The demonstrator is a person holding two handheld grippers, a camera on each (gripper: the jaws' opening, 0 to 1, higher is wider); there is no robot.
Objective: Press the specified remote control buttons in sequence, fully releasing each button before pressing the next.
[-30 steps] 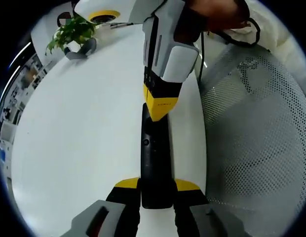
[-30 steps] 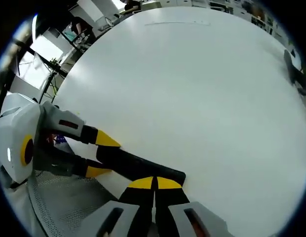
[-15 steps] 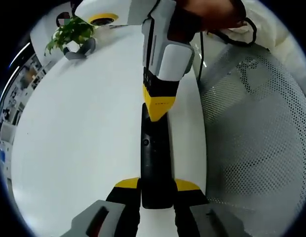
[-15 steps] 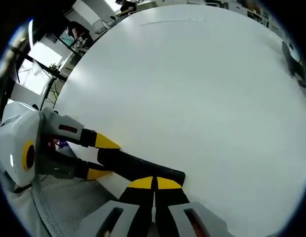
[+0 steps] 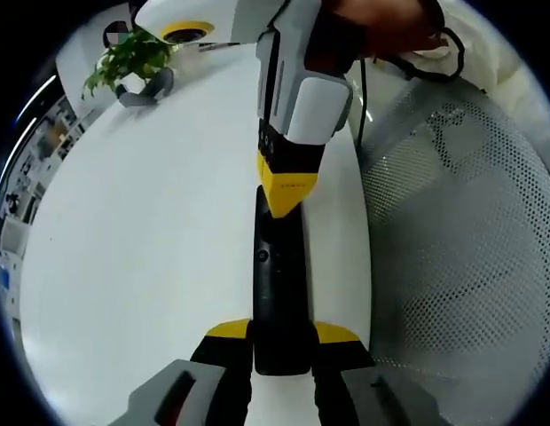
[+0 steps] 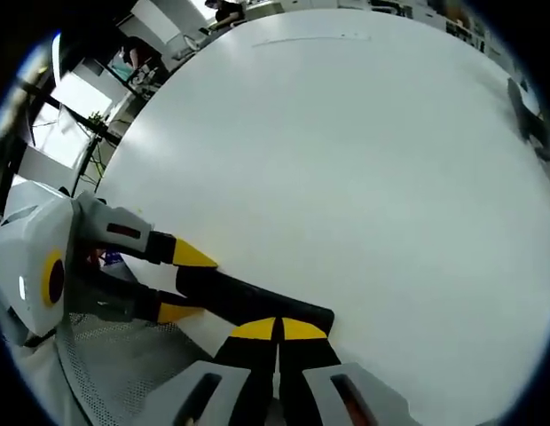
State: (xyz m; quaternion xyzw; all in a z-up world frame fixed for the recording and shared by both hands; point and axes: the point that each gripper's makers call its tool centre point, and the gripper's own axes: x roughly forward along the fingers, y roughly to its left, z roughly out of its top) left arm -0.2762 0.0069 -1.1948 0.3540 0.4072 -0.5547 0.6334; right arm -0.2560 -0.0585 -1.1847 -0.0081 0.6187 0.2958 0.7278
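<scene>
The left hand-held gripper clamps the near end of the black remote control on the white desk. The right hand-held gripper, jaws closed, presses its tip on the far-end buttons. Next, I think, it must lift off fully.

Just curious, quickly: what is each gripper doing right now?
Left gripper: shut on the black remote.
Right gripper: shut, tips pressed on the remote's far end.

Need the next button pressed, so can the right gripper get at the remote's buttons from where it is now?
Probably yes. The right gripper, jaws shut, sits tip-down over the far end of the black remote, which the left gripper clamps by its near end; nothing lies between.
</scene>
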